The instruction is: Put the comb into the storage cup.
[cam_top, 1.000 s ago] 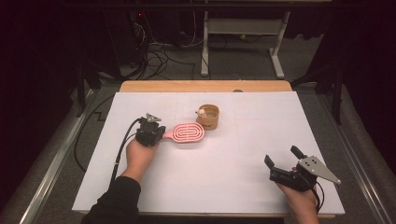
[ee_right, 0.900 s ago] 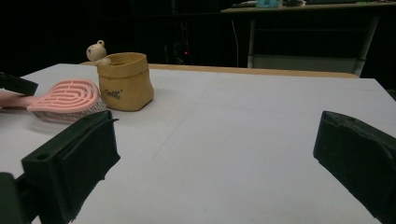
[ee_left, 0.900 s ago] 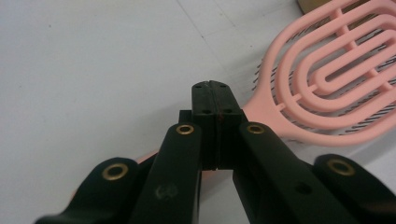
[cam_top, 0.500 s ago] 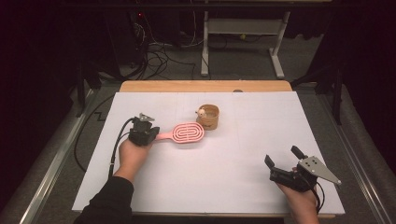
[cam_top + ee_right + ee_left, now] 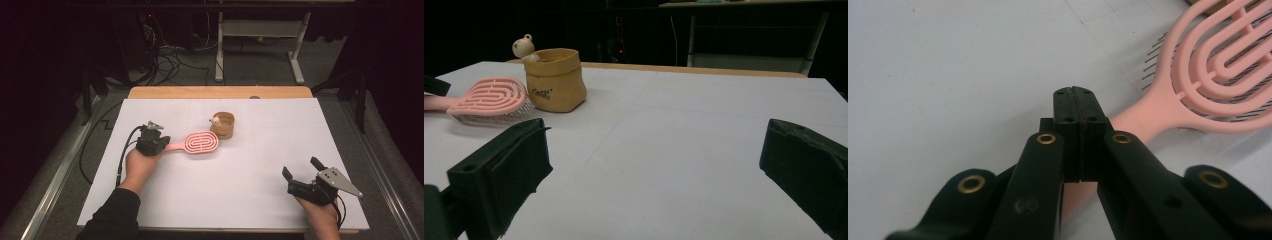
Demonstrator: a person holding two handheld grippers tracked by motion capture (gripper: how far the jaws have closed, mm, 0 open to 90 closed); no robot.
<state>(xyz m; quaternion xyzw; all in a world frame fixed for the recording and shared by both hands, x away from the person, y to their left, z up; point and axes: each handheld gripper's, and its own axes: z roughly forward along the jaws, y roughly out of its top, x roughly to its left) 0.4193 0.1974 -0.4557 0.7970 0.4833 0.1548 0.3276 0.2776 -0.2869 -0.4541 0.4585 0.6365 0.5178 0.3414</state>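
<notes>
High view shows the left gripper clamped on the pink hairbrush handle, brush head at three o'clock beside the tan pouch; right gripper idles agape. Step looks like carrying; next calls for lifting toward the pouch.

Closed jaws over pink hairbrush handle, white table

bright, evenly lit white table, dark surroundings, near jaws softly blurred.
</notes>
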